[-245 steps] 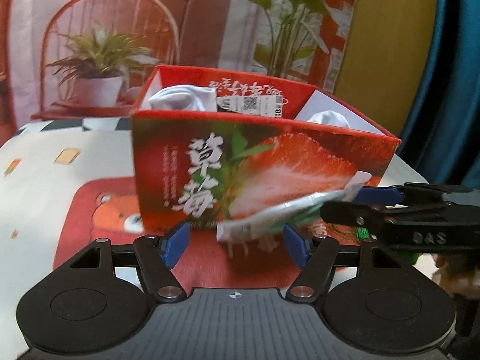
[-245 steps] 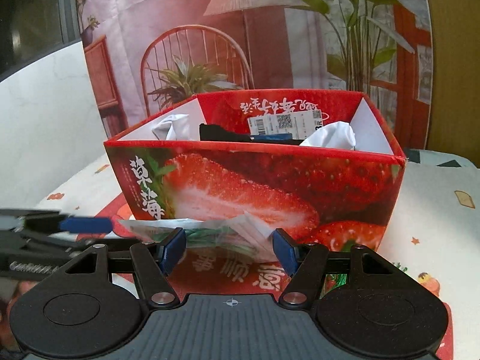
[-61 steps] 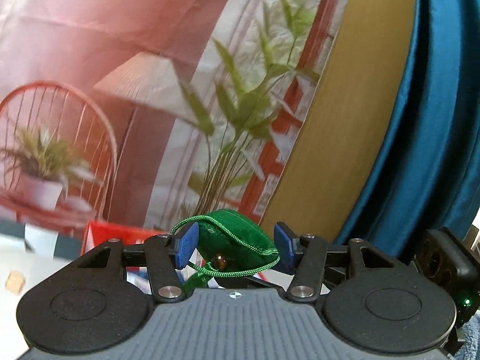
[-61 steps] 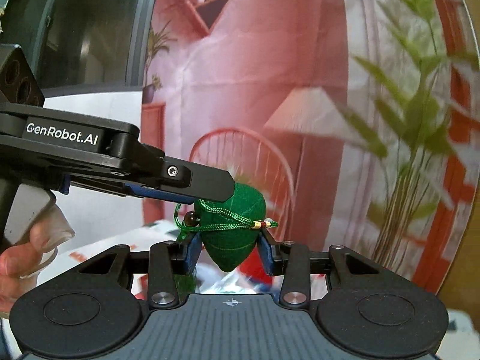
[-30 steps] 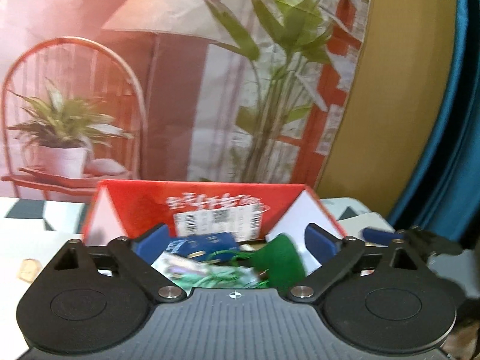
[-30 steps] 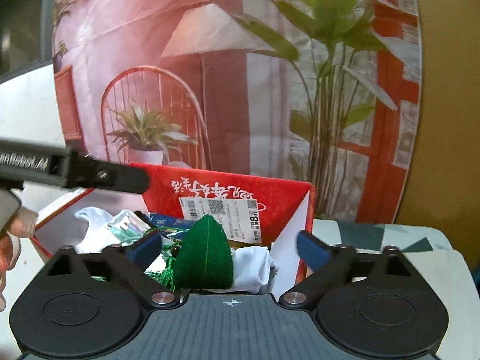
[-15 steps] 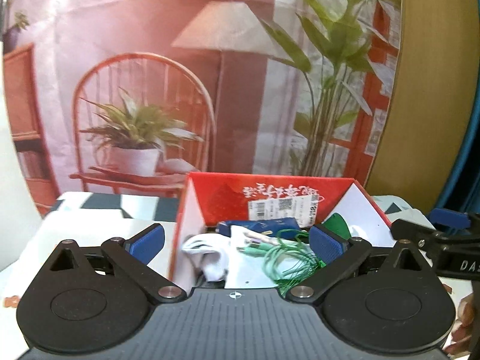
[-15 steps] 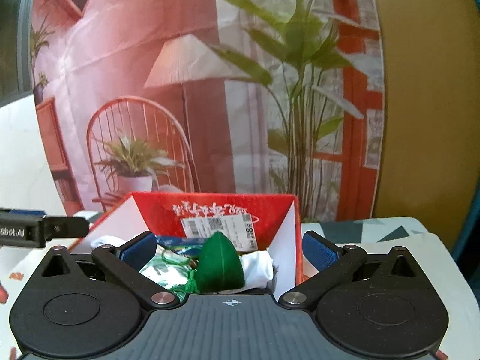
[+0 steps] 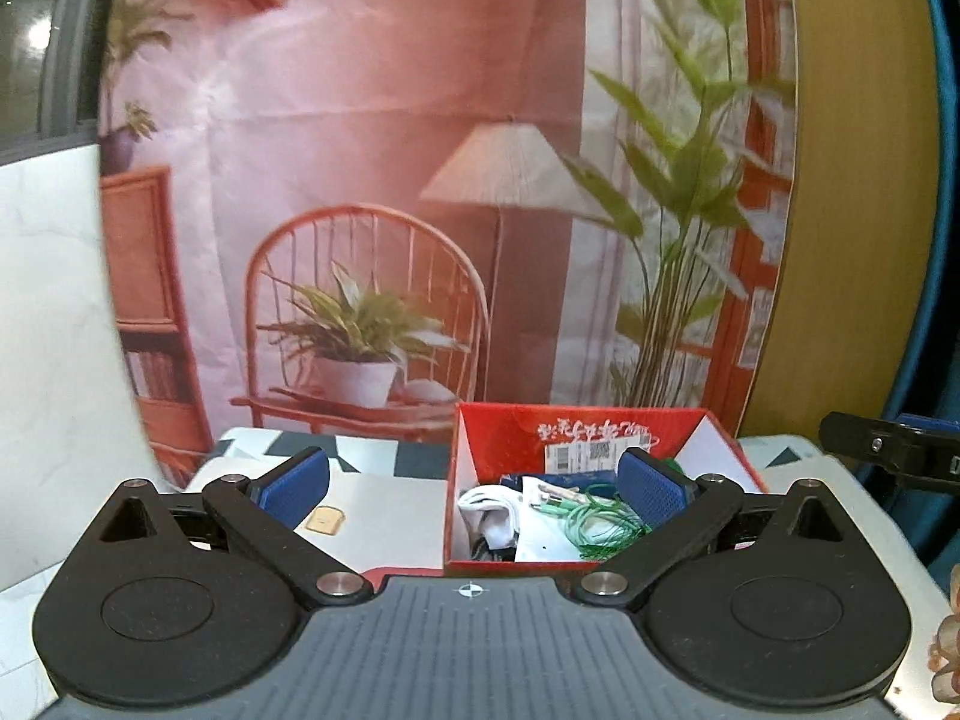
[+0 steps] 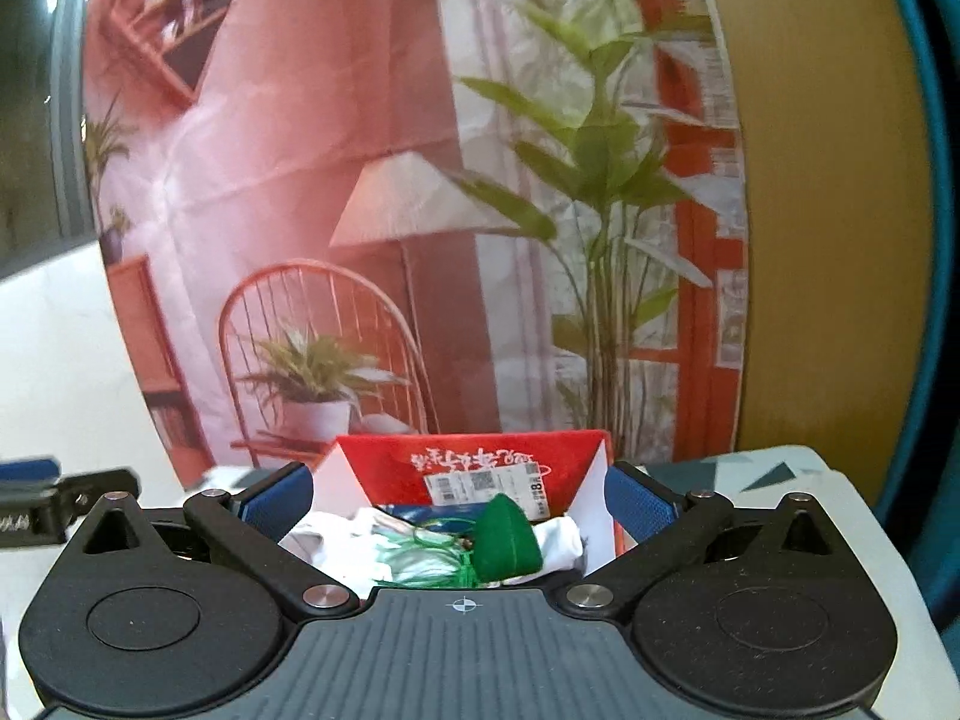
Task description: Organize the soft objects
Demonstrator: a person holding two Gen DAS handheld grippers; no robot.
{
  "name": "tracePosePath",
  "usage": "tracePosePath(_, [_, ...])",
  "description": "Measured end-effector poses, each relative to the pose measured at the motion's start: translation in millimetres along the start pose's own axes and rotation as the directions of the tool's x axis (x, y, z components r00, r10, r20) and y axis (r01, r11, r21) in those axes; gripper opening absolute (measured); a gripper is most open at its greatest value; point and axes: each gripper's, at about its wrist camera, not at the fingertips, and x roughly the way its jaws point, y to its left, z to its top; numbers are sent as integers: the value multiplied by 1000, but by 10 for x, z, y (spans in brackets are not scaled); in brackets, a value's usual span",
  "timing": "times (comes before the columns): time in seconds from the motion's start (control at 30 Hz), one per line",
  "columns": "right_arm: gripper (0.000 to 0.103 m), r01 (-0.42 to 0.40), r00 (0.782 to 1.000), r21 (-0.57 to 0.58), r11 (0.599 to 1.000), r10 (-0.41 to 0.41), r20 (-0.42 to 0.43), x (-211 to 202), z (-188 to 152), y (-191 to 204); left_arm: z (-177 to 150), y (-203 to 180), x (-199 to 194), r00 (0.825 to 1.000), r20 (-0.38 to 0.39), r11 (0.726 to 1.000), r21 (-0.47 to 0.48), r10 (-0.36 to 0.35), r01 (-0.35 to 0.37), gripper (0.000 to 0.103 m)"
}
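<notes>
A red strawberry-print box (image 9: 510, 438) (image 10: 384, 465) stands on the table ahead of both grippers. Inside lie a green velvet pouch (image 10: 504, 543) with a green cord (image 9: 600, 525), white cloth (image 9: 489, 510) (image 10: 336, 546) and a clear packet. My left gripper (image 9: 474, 486) is open and empty, held back from the box and to its left. My right gripper (image 10: 459, 495) is open and empty, above the box's near edge. Each gripper shows at the edge of the other's view: the right one in the left wrist view (image 9: 888, 453), the left one in the right wrist view (image 10: 54, 501).
A printed backdrop (image 9: 390, 180) of a chair, lamp and plants hangs behind the table. The table (image 9: 384, 534) has a patterned cover. A yellow-brown board (image 9: 852, 240) and a blue curtain (image 9: 942, 240) stand at the right.
Both grippers held the green pouch in the air, lowered it into the box and opened. They have since drawn back and up from the box, empty.
</notes>
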Motion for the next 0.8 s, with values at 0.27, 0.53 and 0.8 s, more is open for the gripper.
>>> tracePosePath(0.27, [103, 56, 998, -71, 996, -54, 38, -658, 107, 325, 57, 53, -747, 998, 35, 999, -1, 54, -54, 103])
tracePosePath(0.53, [103, 56, 996, -82, 995, -50, 70, -1125, 134, 471, 61, 78, -1184, 994, 72, 996, -32, 85, -83, 103])
tracePosePath(0.8, [103, 75, 994, -127, 989, -63, 92, -1325, 112, 546, 42, 41, -1278, 991, 94, 995, -32, 98, -96, 103])
